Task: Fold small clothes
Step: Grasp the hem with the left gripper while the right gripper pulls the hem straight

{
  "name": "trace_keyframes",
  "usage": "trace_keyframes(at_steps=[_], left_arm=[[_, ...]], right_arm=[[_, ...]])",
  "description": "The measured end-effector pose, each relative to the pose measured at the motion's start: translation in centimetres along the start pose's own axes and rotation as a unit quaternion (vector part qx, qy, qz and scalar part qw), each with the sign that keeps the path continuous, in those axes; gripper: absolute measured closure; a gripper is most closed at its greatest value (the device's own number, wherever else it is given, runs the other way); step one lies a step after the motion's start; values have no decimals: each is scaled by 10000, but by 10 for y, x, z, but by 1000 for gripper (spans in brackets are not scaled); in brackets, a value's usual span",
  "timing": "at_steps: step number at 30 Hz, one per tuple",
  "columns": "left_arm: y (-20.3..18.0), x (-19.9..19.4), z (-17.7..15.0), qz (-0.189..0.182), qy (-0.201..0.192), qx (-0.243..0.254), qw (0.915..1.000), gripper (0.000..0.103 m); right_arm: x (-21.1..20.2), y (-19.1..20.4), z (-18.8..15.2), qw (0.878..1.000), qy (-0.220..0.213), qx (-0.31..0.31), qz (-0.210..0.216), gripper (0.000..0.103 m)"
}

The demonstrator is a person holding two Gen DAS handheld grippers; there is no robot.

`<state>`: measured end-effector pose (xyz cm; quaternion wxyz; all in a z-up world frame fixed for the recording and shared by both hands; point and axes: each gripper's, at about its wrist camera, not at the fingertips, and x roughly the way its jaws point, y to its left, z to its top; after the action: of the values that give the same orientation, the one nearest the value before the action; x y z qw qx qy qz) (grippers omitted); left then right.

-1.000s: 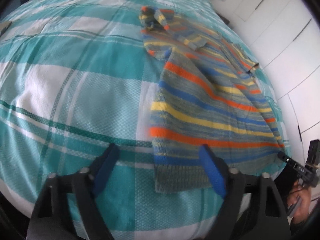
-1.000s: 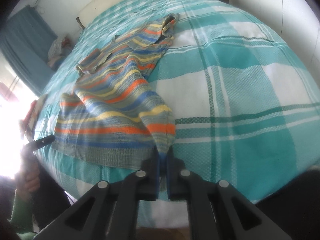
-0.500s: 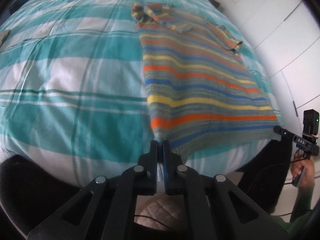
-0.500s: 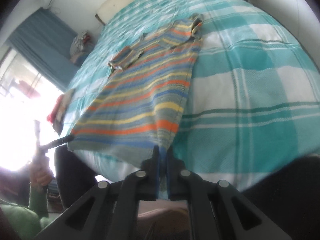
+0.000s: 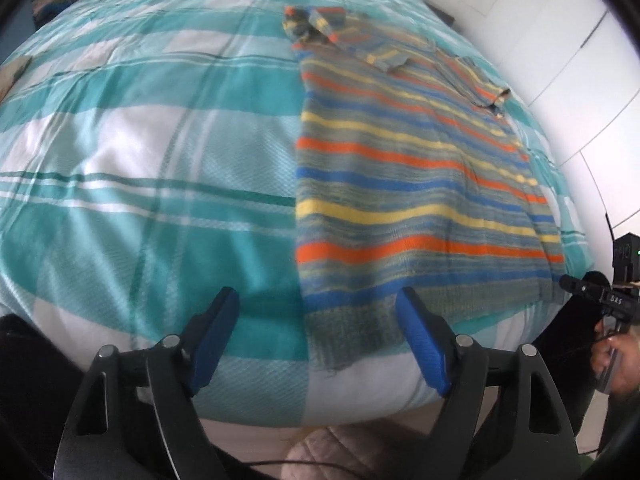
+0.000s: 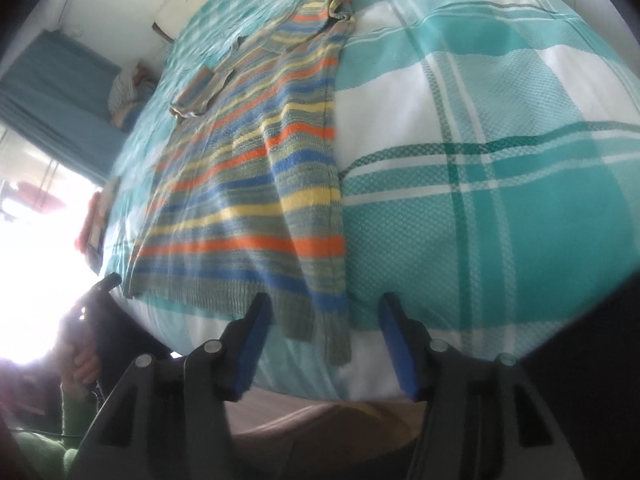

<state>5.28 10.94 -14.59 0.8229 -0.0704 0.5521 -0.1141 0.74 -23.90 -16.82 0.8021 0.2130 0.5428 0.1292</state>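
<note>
Both grippers have just let go: half a second ago each pinched a near corner of the striped sweater (image 5: 404,184) with its fingers pressed together and the hem pulled taut, and now the left gripper (image 5: 318,334) and the right gripper (image 6: 324,336) each have their blue fingers spread wide, holding nothing, the hem corner lying between them and apparently untouched. The sweater lies flat on the teal checked bed (image 5: 120,168), body smoothed out lengthwise, its grey ribbed hem (image 6: 224,300) at the near edge of the mattress and drooping slightly over it. At the far end the sleeves (image 5: 316,26) are bunched and folded in near the collar, not laid out. In the left view the sweater occupies the right half of the bed; in the right view it sits to the left. The release suggests the spreading step is finished and the garment is ready for its first fold, likely a side or a sleeve brought inward. The knit looks soft and stretchy, so it may drag or ripple when regrasped.
</note>
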Motion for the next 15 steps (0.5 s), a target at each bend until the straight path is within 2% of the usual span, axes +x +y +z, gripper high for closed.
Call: trace_keyframes(at_steps=[1,2,3,4,8,11,15], left_arm=[[-4,8,0,109,74,64,9999,42],[-11,8,-3,244,87,146,9996,72],[-14,7,-4,218,104,201,9995,98],[-13,3,-5,81,131,156,9998,98],[-4,-20,-7,224,-58,163,9996,99],[-5,-22,-11,276,-33,260,9993,99],[-5,0,-16,608,157,309,9975,99]], right_arm=[[6,2,1,10000,64,-66,15,48],[10,4,2,9998,132,-144,6,57],[11,8,1,9996,178,-237,-9,69],[10,11,1,9993,203,-312,-41,98],[-10,20,0,9993,90,-357,-116,97],[-25,29,-2,9983,69,-527,-230,97],[-1,16,-7,9966,421,-455,-536,97]])
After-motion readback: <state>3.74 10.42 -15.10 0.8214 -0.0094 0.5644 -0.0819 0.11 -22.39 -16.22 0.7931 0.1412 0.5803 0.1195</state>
